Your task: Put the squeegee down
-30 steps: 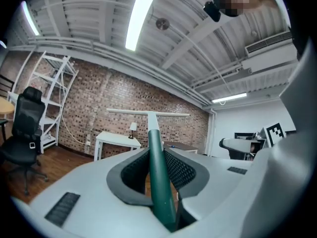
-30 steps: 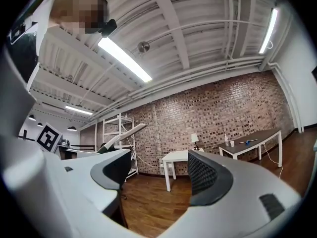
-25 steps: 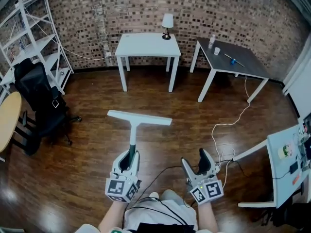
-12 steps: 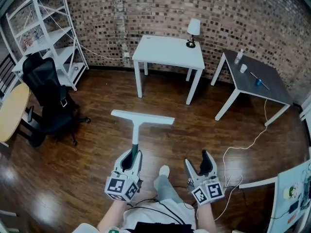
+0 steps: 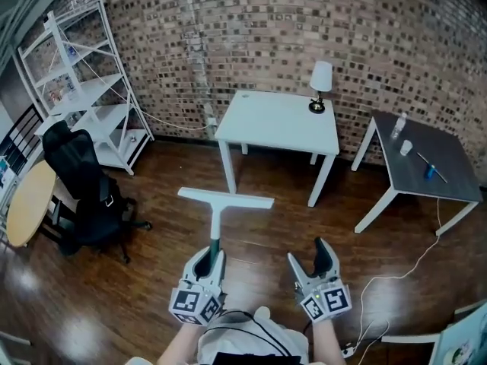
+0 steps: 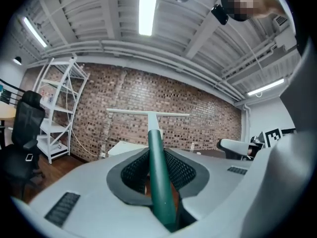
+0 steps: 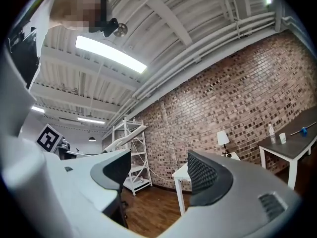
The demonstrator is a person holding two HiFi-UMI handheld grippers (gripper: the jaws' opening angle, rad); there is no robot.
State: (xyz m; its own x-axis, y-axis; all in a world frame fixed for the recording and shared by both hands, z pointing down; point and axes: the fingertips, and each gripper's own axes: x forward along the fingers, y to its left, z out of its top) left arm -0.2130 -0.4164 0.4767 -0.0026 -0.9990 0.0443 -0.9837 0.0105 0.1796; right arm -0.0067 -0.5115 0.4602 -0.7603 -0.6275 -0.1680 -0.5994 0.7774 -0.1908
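Nearest the person, the left gripper (image 6: 153,168) is clenched on the dark green handle of the white-bladed squeegee (image 5: 216,220). The squeegee is held off the floor, pointing forward and roughly level, with its long pale blade crosswise at the far end. The right gripper (image 7: 161,175) beside it has its jaws parted with nothing between them. Both hang over a dark, glossy wooden plank floor (image 5: 152,287), where a white cable (image 5: 411,268) trails at the right. Farther out stand a black wheeled office chair (image 5: 85,196) and, at the left edge, a round tan wooden tabletop (image 5: 29,204). Beyond the blade is a white rectangular table (image 5: 278,122) carrying a small lamp with a white shade (image 5: 321,82). To its right, a dark grey table (image 5: 449,175) holds a small white cup (image 5: 405,147) and a clear bottle (image 5: 396,125), their contents too small to tell, plus a thin blue-ended tool (image 5: 431,169). A white metal shelving unit (image 5: 87,90) stands against the red-brown brick wall (image 5: 251,29).
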